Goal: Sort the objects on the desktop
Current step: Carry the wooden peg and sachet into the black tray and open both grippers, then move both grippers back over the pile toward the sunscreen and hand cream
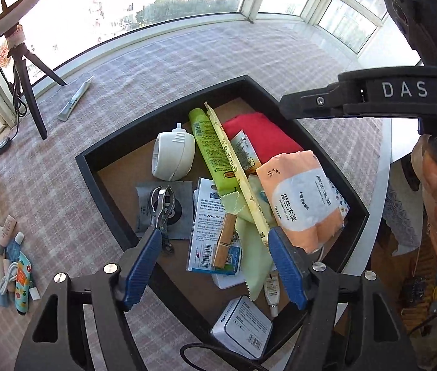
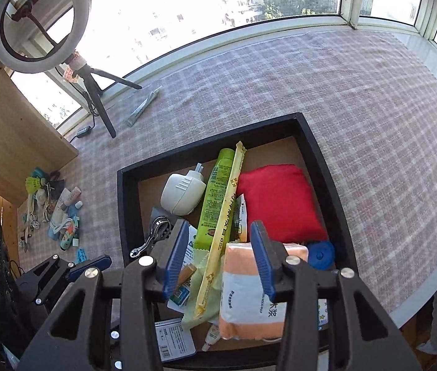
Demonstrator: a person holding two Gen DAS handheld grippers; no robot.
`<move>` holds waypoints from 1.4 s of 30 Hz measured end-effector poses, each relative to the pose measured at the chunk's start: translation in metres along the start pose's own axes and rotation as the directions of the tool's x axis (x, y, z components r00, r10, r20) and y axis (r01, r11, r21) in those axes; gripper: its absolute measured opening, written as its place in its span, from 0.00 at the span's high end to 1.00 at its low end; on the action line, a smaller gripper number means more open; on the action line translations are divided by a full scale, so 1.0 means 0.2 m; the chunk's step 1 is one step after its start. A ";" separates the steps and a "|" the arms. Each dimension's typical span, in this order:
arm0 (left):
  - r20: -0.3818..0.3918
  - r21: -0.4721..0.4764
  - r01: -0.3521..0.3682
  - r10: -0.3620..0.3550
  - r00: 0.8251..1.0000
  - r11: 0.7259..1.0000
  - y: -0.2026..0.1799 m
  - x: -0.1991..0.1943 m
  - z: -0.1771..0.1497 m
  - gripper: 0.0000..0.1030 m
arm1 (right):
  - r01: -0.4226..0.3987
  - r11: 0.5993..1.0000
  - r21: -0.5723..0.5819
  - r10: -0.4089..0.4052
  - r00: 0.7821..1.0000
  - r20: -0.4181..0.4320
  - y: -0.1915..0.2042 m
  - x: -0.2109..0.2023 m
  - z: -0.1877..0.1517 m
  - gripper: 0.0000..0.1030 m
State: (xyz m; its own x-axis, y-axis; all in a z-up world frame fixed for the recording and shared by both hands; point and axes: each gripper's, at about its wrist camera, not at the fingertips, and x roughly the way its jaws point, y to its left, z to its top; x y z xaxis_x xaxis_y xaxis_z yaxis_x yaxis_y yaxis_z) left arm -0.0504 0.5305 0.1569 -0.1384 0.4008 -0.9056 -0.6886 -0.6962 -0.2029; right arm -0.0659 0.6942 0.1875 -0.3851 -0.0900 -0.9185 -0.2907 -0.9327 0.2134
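Your left gripper (image 1: 215, 269) stands wide apart over the lower middle of its frame, nothing pressed between the blue pads; below it lie a wooden clothespin (image 1: 225, 241) and a pale green cloth (image 1: 251, 247). Your right gripper (image 2: 217, 262) is also apart and empty, hovering just above the orange tissue pack (image 2: 249, 296).

Most of the sorting looks done: the black tray (image 2: 125, 216) already holds the tissue pack, a long yellow wrapped stick (image 2: 223, 232), a green tube (image 2: 215, 204), a white plug-in device (image 2: 181, 194), nail clippers (image 1: 159, 207) and a red pouch (image 2: 280, 201).

Still left, I judge, are the small pile of tubes and cables (image 2: 60, 219) at left and, farther off, a lone white tube (image 2: 142, 108) beside the ring-light tripod (image 2: 97, 99).
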 end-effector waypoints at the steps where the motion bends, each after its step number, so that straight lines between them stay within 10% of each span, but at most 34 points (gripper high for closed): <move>1: -0.001 -0.008 -0.004 0.004 1.000 1.000 0.01 0.00 0.00 0.33 | -0.001 1.000 -0.003 0.001 1.000 -0.001 0.01 0.00 0.00 0.60; 17: -0.003 -0.186 -0.115 0.117 0.993 0.976 0.49 -0.12 -0.29 0.32 | -0.028 0.989 -0.144 0.024 0.999 -0.033 0.40 0.17 -0.05 0.60; 42: -0.059 -0.481 -0.275 0.283 0.957 0.832 1.68 -0.46 -0.94 0.33 | -0.117 0.934 -0.338 0.073 0.987 -0.141 1.41 0.51 -0.06 0.60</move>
State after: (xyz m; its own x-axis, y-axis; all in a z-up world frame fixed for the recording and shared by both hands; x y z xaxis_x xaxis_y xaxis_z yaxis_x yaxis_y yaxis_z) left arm -0.1346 0.1483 0.1017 -0.2849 0.1518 -0.9465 -0.1926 -0.9763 -0.0986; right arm -0.1772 0.4188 0.1494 -0.2776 -0.2060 -0.9384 0.0693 -0.9785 0.1943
